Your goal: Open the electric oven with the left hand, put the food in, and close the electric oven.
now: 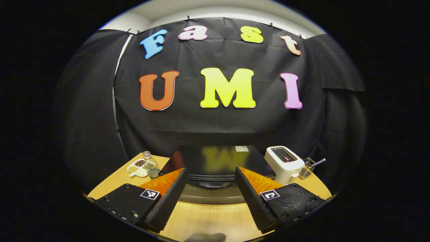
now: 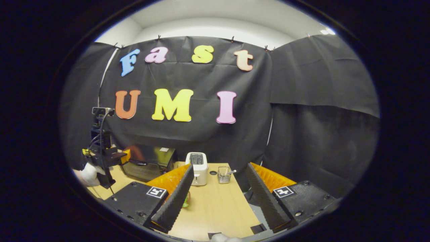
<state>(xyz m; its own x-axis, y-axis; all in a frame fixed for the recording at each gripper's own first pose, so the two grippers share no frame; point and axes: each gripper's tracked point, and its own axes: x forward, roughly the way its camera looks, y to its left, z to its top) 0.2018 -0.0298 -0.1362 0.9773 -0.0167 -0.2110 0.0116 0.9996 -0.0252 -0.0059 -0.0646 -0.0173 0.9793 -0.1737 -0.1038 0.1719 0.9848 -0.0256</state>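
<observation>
The black electric oven [image 1: 215, 161] stands straight ahead of my left gripper [image 1: 210, 170], its door [image 1: 211, 195] shut with the dark handle along the top edge. That gripper is open, hovering just in front of the oven and holding nothing. In the right gripper view the oven [image 2: 147, 161] sits at the table's far left, with the left gripper [image 2: 122, 155] and a white-gloved hand [image 2: 89, 174] before it. My right gripper [image 2: 220, 166] is open and empty above the table. A small green food item [image 2: 186, 201] peeks from behind its left finger.
A white toaster [image 1: 284, 163] and a wire basket [image 1: 307, 168] stand to the right of the oven. A divided dish of spices [image 1: 139, 166] and a glass jar [image 1: 146, 155] are on its left. The wooden table [image 2: 215, 208] ends close on the right.
</observation>
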